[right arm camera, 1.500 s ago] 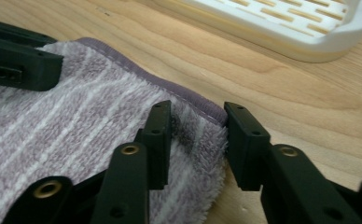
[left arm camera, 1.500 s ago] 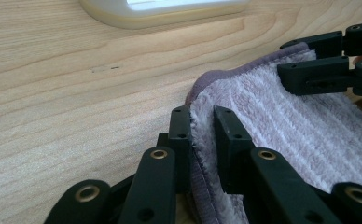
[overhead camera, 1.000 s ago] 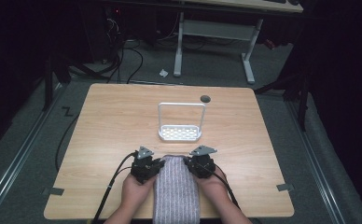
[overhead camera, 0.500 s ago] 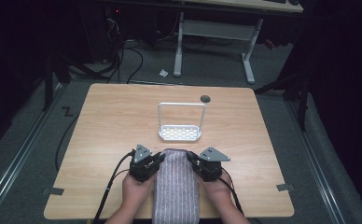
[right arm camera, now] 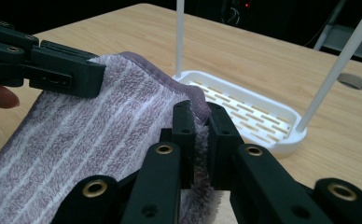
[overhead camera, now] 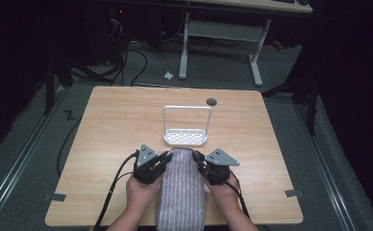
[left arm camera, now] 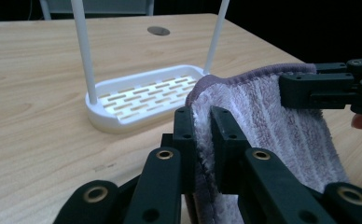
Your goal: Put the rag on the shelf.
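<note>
Just in front of the white rack (overhead camera: 186,136) on the desk (overhead camera: 112,120), a striped mauve towel (overhead camera: 181,192) runs back toward the person, its far edge lifted close to the rack's slotted base. The left hand-held gripper (overhead camera: 167,156) has just been closing and pinches the towel's left far corner. The right hand-held gripper (overhead camera: 195,155) pinches the right far corner, nearest the rack's right post.

A lab: dark room, floor cables (overhead camera: 127,57), bare wooden table (overhead camera: 117,120).
</note>
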`<state>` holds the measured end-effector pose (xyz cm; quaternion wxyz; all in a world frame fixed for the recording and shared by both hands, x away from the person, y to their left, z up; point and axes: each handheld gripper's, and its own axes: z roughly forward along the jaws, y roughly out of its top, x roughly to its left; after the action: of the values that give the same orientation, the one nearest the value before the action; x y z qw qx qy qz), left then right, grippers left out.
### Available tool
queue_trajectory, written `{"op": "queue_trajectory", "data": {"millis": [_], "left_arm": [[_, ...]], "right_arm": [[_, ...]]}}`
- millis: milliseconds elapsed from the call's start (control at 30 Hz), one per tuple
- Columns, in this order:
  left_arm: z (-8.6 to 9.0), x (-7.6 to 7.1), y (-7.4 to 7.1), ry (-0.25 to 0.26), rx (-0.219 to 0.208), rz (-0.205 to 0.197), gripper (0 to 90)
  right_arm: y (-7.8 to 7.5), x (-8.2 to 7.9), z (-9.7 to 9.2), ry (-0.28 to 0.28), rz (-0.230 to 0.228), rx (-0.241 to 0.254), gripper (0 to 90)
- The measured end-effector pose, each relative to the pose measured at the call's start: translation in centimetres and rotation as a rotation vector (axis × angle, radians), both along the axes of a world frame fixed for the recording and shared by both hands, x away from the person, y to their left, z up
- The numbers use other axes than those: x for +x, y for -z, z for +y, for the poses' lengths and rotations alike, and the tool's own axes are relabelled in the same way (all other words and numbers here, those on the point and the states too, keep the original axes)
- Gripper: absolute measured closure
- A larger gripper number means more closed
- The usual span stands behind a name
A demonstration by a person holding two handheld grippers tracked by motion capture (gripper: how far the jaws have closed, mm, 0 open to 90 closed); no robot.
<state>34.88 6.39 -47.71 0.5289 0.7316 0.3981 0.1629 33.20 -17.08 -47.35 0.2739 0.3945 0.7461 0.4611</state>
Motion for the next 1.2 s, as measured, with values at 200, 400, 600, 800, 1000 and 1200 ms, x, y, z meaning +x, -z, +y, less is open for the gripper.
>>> {"op": "queue_trajectory", "data": {"millis": [200,400,600,800,1000,1200], "left_arm": [[-0.3,0.1,-1.1,-0.001,-0.033,-0.024,81.5],[-0.6,0.4,-2.6,-0.003,-0.042,-0.057,81.5],[-0.8,0.0,-4.3,-0.009,-0.046,-0.102,81.5],[-0.8,0.0,-5.5,-0.008,-0.074,-0.13,81.4],[-0.9,0.0,-6.8,0.008,-0.061,-0.164,81.3],[-0.8,0.2,-8.0,0.026,-0.065,-0.187,81.3]], "right_arm": [[-1.2,0.0,-0.4,0.015,-0.036,0.006,83.8],[-2.4,0.2,-0.7,0.025,-0.069,0.019,83.8],[-4.0,0.0,-0.9,0.026,-0.107,0.037,83.8],[-5.4,-0.1,-1.0,0.028,-0.142,0.042,83.7],[-6.6,-0.1,-1.0,0.033,-0.167,0.045,83.7],[-7.9,0.0,-1.0,0.041,-0.195,0.053,83.7]]}}
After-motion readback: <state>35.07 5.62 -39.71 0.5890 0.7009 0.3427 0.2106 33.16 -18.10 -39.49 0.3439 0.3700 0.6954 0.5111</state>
